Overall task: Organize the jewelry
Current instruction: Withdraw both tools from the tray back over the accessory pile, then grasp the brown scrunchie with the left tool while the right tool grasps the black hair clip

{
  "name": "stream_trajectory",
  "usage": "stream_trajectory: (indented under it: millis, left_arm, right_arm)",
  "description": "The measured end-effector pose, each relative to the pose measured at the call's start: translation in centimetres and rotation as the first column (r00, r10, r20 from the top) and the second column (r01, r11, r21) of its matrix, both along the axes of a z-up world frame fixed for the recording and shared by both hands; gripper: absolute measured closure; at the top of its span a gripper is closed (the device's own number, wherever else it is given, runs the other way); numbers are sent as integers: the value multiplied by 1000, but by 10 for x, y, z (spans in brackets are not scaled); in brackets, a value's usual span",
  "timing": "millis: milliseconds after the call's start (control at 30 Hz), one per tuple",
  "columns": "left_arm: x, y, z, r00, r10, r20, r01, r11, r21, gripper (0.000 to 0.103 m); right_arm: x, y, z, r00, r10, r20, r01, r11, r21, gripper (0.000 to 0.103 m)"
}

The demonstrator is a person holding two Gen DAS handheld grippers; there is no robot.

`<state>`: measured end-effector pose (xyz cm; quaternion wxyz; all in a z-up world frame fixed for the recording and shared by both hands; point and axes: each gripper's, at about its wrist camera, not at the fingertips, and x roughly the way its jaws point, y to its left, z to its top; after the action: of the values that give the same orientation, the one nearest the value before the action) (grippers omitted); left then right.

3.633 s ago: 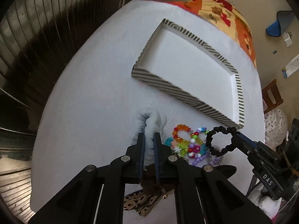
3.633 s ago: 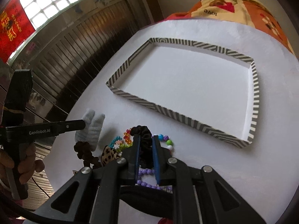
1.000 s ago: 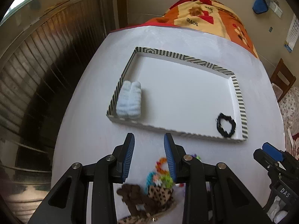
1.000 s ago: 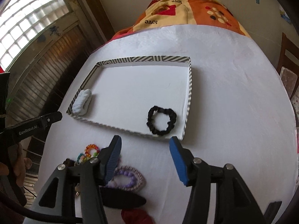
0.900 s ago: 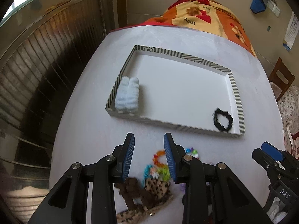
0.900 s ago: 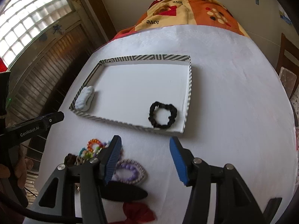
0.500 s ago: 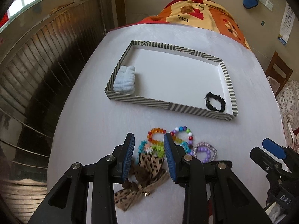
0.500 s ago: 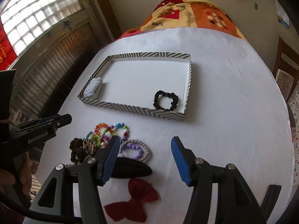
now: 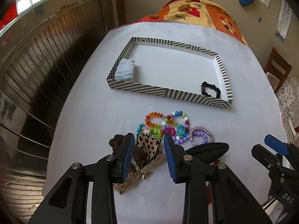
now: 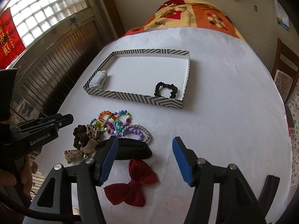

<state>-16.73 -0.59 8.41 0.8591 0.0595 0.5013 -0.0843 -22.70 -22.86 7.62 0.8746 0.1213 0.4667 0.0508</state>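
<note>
Both grippers are pulling back from the striped tray, left gripper spread empty, right gripper widening empty, over soft, light bow beside them, best pinched at its knot.

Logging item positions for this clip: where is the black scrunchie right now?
The black scrunchie lies inside the striped tray, in its near right corner in both wrist views, apart from the pale blue scrunchie at the near left corner.
</note>
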Motion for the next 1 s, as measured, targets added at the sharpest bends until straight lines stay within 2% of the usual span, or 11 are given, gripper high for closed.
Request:
stream_trajectory:
  millis: [400, 1000]
  left_arm:
    - [-16, 2, -4, 1000, 10, -18, -10, 1000, 5, 88]
    - [-16, 17, -9, 998, 45, -41, -45, 999, 3, 88]
  right_arm:
    - [-8, -2, -2, 1000, 10, -5, -10, 1000, -1, 38]
    - [-6, 2, -3, 999, 29, -25, -29, 1000, -9, 36]
